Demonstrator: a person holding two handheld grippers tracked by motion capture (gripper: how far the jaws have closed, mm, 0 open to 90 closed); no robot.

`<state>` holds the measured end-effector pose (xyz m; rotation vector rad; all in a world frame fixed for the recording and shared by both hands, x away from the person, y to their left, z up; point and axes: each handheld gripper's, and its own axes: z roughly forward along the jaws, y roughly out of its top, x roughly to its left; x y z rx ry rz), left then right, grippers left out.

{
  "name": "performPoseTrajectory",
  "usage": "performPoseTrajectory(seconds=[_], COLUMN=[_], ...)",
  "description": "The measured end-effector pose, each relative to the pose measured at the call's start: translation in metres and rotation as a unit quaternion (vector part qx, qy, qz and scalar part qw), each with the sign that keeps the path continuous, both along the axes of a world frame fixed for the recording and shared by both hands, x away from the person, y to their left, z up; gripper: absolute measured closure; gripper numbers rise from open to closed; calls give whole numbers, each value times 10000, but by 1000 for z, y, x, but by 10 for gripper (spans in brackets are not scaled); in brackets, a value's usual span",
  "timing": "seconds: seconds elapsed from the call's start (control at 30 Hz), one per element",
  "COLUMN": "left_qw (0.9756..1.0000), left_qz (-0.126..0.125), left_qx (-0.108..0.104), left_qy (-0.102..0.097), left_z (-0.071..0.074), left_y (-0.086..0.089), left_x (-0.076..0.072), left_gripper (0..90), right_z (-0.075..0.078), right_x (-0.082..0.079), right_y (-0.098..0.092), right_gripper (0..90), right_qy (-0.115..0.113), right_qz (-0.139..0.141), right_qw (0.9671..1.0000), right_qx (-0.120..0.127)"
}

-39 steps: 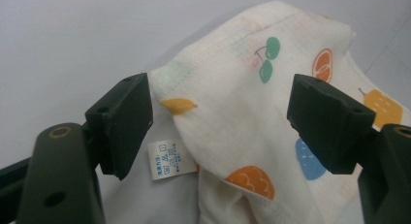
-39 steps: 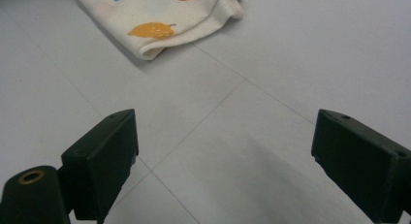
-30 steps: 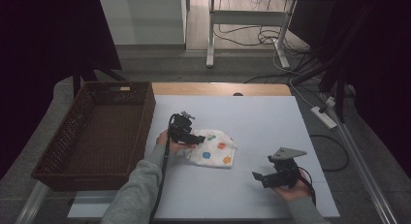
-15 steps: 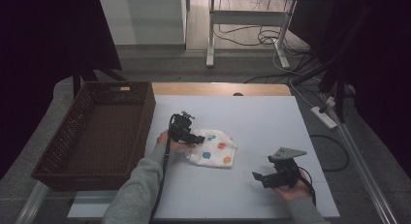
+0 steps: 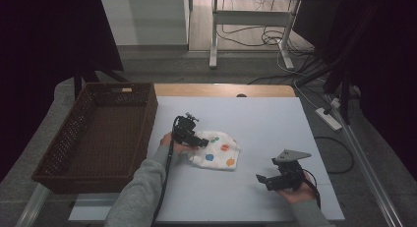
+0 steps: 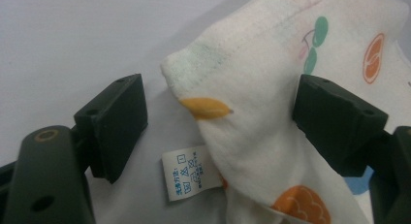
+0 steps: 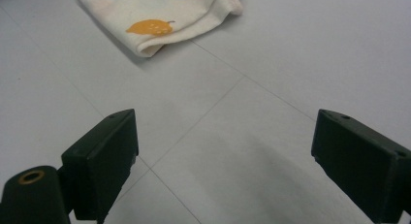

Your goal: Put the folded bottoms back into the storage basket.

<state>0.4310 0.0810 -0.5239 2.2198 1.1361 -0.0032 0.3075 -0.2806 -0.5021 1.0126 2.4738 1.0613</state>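
Nearest the person, the right gripper (image 5: 263,179) sits low over the bare white tabletop (image 5: 275,124), fingers (image 7: 104,153) spread wide and released, nothing between them. In the right gripper view the pale surface runs between those two black fingers, and the cloth's folded edge lies farther off, well apart.

Further in, the left gripper (image 5: 201,143) is down at the white cloth (image 5: 219,151), the one printed with orange, green and blue fruit shapes. It lies crumpled near the middle of the tabletop. In the left gripper view the fingers (image 6: 118,122) stand open on either side of a raised fold of cloth (image 6: 252,103), with the care label (image 6: 190,178) showing just below; the right-hand finger sits against the fabric, the other stands clear, so no grip yet.

Off to the left, the brown wicker basket (image 5: 59,156) stands beside the white surface.
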Motion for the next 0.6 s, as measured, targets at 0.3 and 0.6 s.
performPoseTrajectory(seconds=[0.3,0.6], left_qw=[9991,9981], left_qz=[-319,-459], left_qx=[-266,-387], left_qy=[116,143], left_z=[-1,-3], left_y=[-6,-5], left_x=[-7,-11], left_gripper=[543,708], right_z=[0,-1], right_x=[0,0], right_y=[0,1], right_gripper=[98,98], right_qy=[4,7], right_qz=[1,-8], right_qw=[10000,10000], right_qx=[-32,-44])
